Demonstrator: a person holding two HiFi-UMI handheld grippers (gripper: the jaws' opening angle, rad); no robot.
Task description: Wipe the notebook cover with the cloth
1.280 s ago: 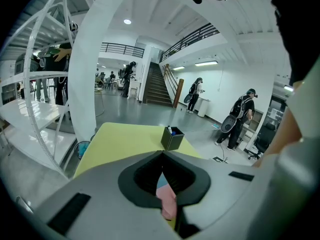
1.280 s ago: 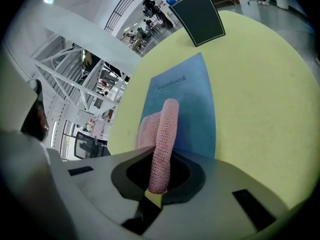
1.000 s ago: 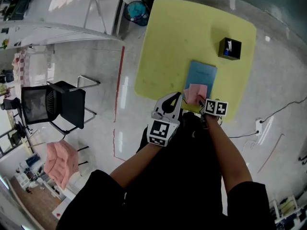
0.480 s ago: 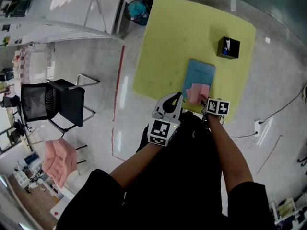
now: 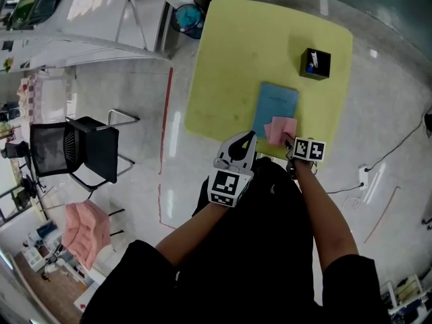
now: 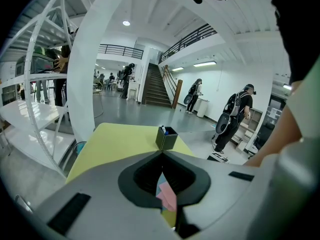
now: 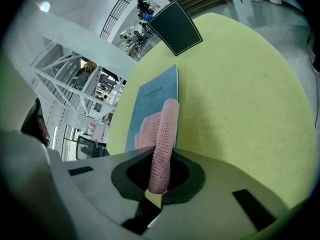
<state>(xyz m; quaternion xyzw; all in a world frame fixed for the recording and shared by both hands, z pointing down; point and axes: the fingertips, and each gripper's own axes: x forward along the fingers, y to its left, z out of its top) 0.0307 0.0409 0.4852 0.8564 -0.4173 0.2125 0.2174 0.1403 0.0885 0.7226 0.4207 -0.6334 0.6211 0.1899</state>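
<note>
Rightward a little since before, our right gripper [image 5: 288, 142] pinches the pink cloth [image 5: 279, 129] on the near end of the blue notebook [image 5: 275, 104]. Our left gripper [image 5: 250, 136] hangs pressed together, empty. We should press flatter and sweep farther.

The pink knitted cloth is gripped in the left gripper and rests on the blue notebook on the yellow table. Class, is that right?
No. The right gripper, not the left gripper, grips the pink knitted cloth, as the right gripper view shows. The rest stands: the cloth rests on the blue notebook on the yellow table.
</note>
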